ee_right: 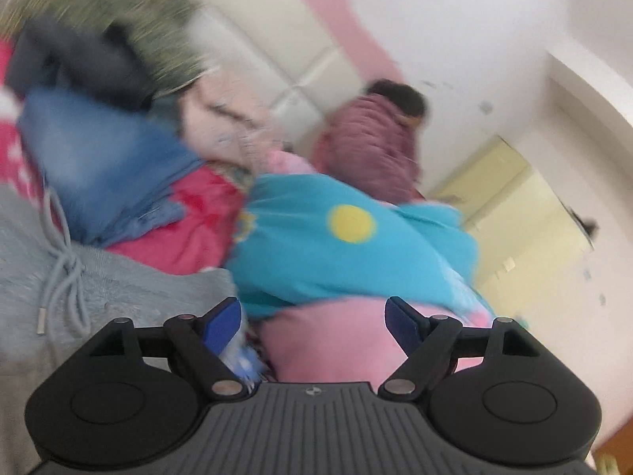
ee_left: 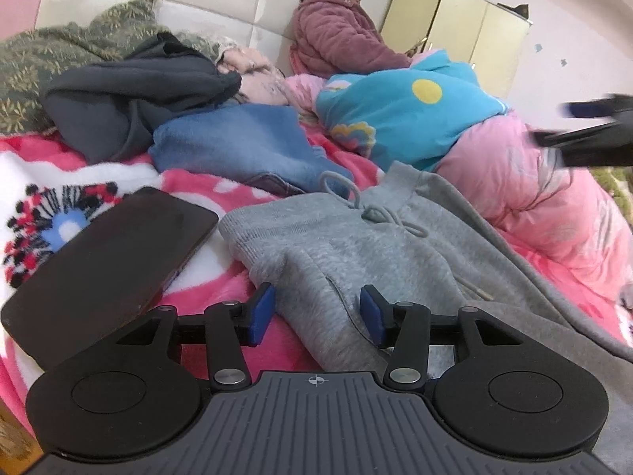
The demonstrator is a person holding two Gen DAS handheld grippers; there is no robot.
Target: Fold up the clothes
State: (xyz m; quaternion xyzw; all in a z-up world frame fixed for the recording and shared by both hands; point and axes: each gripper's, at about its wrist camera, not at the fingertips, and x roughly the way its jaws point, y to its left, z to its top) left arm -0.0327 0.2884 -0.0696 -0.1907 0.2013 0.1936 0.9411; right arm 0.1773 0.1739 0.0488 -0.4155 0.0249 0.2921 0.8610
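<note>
The left tool [ee_left: 316, 312] stood with its two blue fingers spread and nothing between them, low over the bed, and the near corner of the grey sweatpants [ee_left: 356, 253] lay directly in front of it, its folded edge reaching in between the fingers. From there the garment ran away and to the right, so its long axis went diagonally from the left tool toward the pink quilt [ee_left: 526, 198], with the waistband and its drawstring [ee_left: 379, 213] at the far side. The right tool [ee_right: 314, 322] was also released and empty, but its view was blurred; the sweatpants lay to its left, and pink quilt and a turquoise blanket [ee_right: 336, 253] filled the space ahead of it. By this I judged the left tool the nearer one to the garment. A dark phone [ee_left: 107, 253] lay just beside the sweatpants, on the left.
</note>
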